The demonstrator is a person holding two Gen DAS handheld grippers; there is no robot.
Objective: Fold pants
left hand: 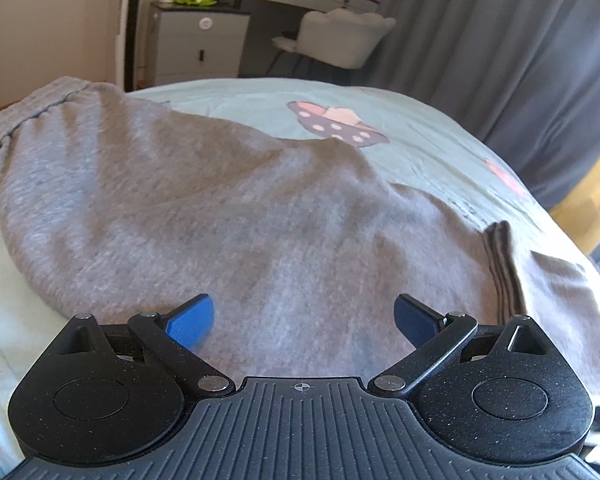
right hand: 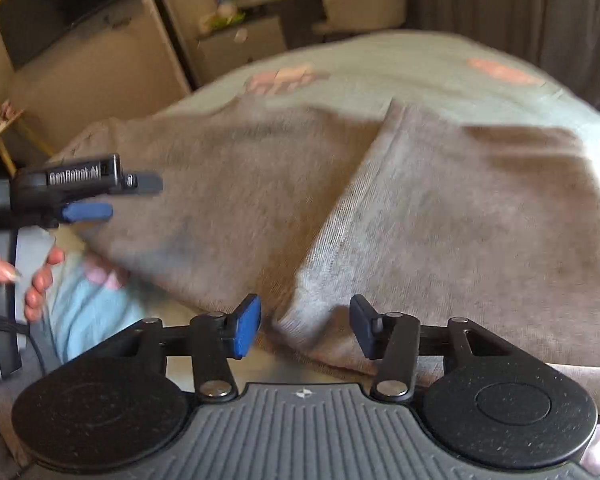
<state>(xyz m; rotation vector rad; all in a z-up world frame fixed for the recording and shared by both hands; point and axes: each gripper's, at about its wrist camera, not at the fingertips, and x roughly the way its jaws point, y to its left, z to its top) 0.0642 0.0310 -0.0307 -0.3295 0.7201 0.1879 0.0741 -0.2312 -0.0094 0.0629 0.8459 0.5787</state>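
Grey sweatpants (left hand: 204, 208) lie on a pale green bed sheet (left hand: 420, 128), waistband at the far left, a folded cuff edge (left hand: 500, 264) at the right. My left gripper (left hand: 304, 322) is open and empty, hovering just above the near part of the pants. In the right wrist view the pants (right hand: 440, 216) lie folded with one leg lapped over the other. My right gripper (right hand: 305, 326) is open and empty, with a corner of the pants' near edge between its blue pads (right hand: 246, 326). The left gripper (right hand: 88, 200) shows at the left, held by a hand.
The bed sheet has pink cartoon prints (left hand: 336, 122). Beyond the bed stand a grey drawer unit (left hand: 198, 46), a dressing table with a white chair (left hand: 340, 38) and grey curtains (left hand: 520, 40). A light blue cloth (right hand: 88, 316) lies at the bed's near left.
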